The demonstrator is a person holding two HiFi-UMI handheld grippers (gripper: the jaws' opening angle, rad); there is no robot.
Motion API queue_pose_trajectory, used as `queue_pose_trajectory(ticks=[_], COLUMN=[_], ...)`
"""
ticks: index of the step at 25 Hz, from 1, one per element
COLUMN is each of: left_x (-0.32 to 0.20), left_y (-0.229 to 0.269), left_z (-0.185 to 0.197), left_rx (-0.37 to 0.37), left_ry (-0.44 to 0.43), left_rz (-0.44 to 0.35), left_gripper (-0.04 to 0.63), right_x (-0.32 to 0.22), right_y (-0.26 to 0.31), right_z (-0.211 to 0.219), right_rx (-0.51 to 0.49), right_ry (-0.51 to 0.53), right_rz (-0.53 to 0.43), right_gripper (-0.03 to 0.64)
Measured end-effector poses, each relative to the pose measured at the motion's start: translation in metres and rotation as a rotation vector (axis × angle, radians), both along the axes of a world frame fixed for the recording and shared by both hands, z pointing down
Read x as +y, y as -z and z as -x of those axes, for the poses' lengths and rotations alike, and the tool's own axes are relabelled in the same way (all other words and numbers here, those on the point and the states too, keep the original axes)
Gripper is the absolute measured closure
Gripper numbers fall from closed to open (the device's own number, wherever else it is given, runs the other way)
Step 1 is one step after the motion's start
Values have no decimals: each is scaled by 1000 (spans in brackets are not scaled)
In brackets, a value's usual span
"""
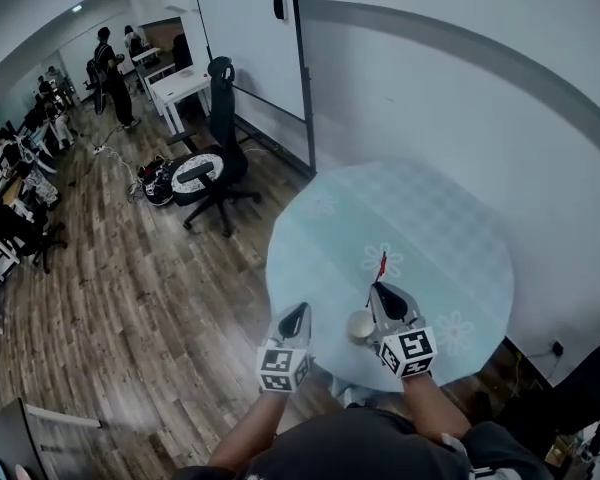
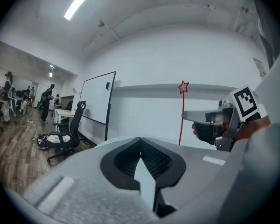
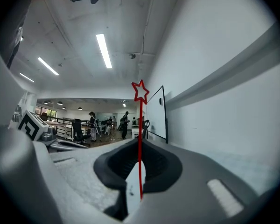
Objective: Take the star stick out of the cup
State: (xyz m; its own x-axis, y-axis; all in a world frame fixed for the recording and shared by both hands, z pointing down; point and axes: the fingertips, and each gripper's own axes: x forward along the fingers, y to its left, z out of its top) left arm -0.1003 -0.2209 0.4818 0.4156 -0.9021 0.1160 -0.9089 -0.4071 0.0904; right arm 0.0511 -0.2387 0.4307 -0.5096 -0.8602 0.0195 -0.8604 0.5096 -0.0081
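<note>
Red star stick stands upright, star topmost, pinched in the right claw; left claw pressed together.

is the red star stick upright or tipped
Upright: the red star stick stands vertical, star on top, jaws of the right gripper pinching it.

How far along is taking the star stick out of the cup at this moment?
Done: the right tool is shut on the red star stick, which it holds upright. In hand: the lift. In the head view the cup beside that tool looks empty, though the stick's lower end is hard to see. Left: probably just carrying it clear of the cup. The left tool is shut and empty.
</note>
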Motion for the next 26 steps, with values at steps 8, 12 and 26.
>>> queue_pose_trajectory(ticks=[8, 12, 26], left_x=[15, 18, 24], left_y=[0, -1, -13], left_z=[-8, -8, -9], left_rx=[5, 13, 15], left_ry=[-4, -2, -6], left_rz=[-8, 0, 19], left_gripper=[591, 591, 591], right_x=[15, 15, 23], right_y=[4, 2, -9], right_z=[-8, -8, -12], right_rx=[-4, -12, -33], right_ry=[-17, -22, -27], right_rz=[-22, -21, -4], right_gripper=[597, 597, 597])
